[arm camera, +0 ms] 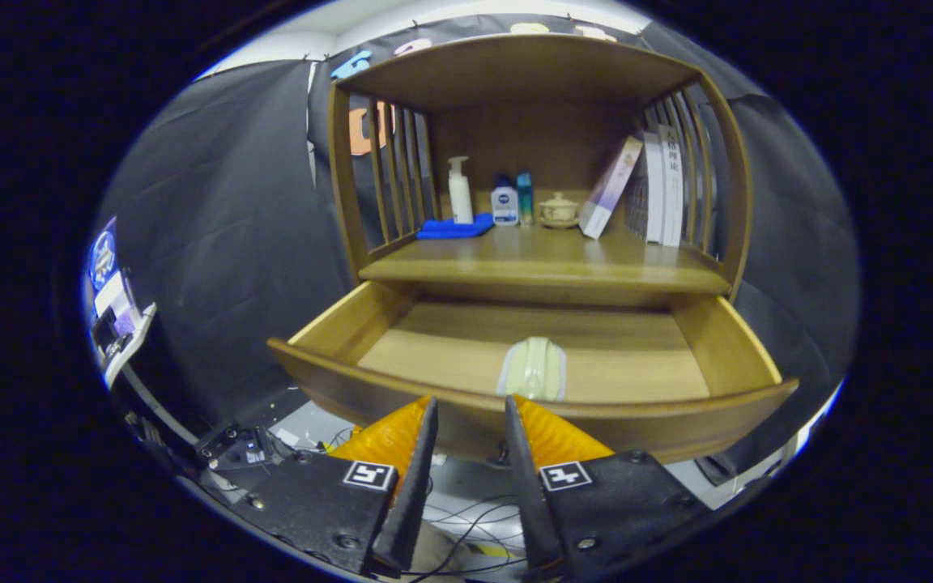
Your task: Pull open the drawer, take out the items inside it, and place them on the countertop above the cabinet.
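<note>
Drawer (515, 356) stands pulled open, exposing a pale packet (533, 368) near its front wall. Gripper (470, 405) hovers before that wall, fingers parted and empty, aligned for reaching in.

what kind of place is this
Likely a staged recording booth, not a real home: black cloth wall behind a wooden cabinet, loose cables on the floor. The open gripper sits before its open drawer.

Pump bottle (459, 190) standing on blue cloth (456, 227); small bottle (504, 202), lidded cup (558, 210) sitting alongside; books (662, 185) leaning against slats.
</note>
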Tool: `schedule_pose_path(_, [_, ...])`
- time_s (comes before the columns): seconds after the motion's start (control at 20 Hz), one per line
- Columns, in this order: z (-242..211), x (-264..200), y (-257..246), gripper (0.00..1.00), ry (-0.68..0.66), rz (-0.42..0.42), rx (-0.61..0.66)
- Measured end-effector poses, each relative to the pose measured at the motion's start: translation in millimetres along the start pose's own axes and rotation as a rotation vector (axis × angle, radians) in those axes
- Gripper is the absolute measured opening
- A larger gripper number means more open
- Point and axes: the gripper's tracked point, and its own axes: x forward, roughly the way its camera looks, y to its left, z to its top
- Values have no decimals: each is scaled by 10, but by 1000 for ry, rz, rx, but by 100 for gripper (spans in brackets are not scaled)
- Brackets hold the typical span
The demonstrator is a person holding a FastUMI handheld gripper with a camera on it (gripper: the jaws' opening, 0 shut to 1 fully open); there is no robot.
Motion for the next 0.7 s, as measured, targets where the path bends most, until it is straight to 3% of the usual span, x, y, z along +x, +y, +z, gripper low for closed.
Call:
schedule_pose_path(0.15, [221, 85, -108, 71, -7, -25, -40])
schedule_pose_path(0.35, [375, 282, -262, 72, 53, -37, -30])
schedule_pose_path(0.6, [226, 628, -364, 72, 294, 20, 119])
schedule_pose_path(0.7, [269, 761, -461, 72, 321, -5, 84])
